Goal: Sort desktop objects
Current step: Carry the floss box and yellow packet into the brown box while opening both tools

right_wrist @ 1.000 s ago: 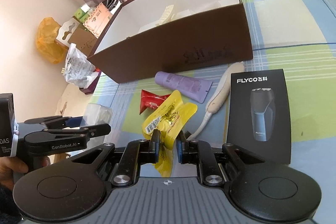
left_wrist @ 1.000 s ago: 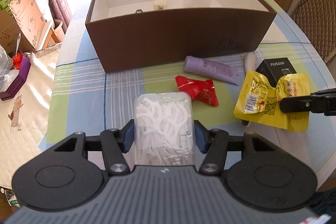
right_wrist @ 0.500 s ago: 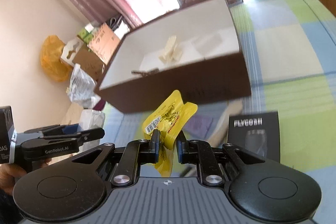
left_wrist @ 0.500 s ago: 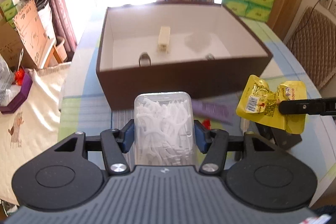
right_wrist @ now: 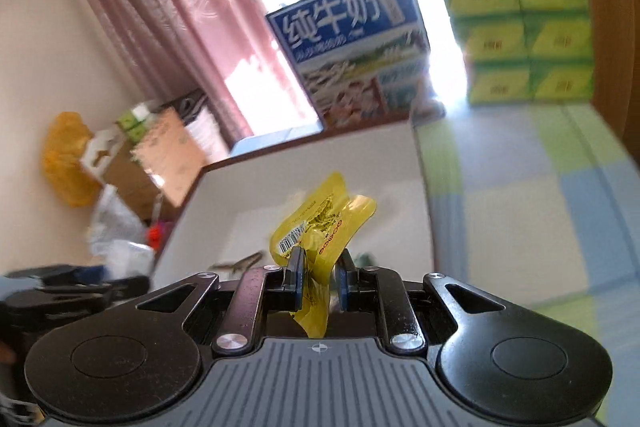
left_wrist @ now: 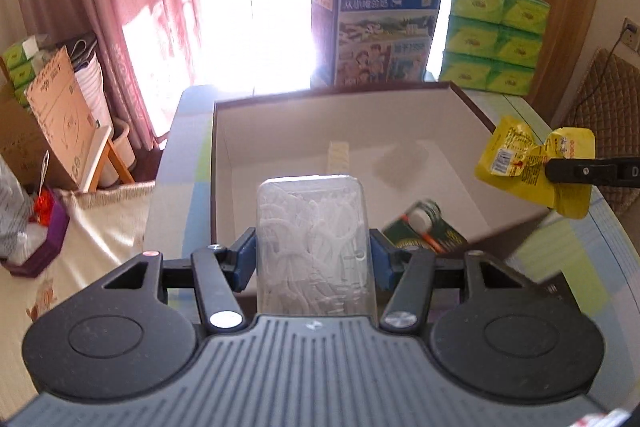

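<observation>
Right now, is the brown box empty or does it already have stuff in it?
Not empty. The brown box is open-topped, and on its white floor lie a cream-coloured piece and a green packet. Part of the floor is hidden.

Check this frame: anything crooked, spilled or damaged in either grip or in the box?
Nothing spilled or broken. Only the yellow packet looks odd: it is crumpled, pinched low in the right gripper, and its top flops to one side. The clear box of floss picks sits straight in the left gripper, over the brown box.
</observation>
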A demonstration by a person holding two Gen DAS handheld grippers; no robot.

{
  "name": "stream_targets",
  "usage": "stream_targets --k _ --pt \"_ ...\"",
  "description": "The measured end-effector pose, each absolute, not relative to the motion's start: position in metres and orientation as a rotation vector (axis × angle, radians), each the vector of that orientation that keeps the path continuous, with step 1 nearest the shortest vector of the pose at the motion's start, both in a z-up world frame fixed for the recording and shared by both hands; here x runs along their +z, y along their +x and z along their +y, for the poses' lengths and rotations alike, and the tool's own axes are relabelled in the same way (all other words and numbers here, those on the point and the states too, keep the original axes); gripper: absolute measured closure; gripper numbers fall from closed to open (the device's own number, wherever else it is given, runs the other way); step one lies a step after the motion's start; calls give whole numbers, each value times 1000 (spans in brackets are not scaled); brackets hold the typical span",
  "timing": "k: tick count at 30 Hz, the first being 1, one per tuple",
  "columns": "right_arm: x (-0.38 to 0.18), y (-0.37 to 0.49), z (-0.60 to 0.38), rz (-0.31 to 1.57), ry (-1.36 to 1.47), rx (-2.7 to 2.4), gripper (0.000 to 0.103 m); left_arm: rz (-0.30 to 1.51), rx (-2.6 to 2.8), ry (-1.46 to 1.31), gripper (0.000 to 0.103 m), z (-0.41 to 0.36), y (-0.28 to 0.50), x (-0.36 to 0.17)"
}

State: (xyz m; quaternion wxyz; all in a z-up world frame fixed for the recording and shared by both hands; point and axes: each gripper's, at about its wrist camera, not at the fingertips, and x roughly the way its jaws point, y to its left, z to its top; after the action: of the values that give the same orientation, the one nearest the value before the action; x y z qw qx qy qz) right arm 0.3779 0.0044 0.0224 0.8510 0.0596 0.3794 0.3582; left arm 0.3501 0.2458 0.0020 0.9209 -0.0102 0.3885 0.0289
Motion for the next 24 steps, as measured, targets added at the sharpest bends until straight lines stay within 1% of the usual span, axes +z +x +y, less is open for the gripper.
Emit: stream_targets --k 9,14,20,24 --pt "5 417 55 695 -126 651 90 836 68 5 50 269 420 -14" --pt "-16 434 83 646 -288 606 90 869 68 57 50 273 452 -33" --pt "-45 446 113 579 -551 539 90 900 58 61 50 277 478 -51" --pt "-64 460 123 593 -628 516 90 921 49 57 50 281 491 -60"
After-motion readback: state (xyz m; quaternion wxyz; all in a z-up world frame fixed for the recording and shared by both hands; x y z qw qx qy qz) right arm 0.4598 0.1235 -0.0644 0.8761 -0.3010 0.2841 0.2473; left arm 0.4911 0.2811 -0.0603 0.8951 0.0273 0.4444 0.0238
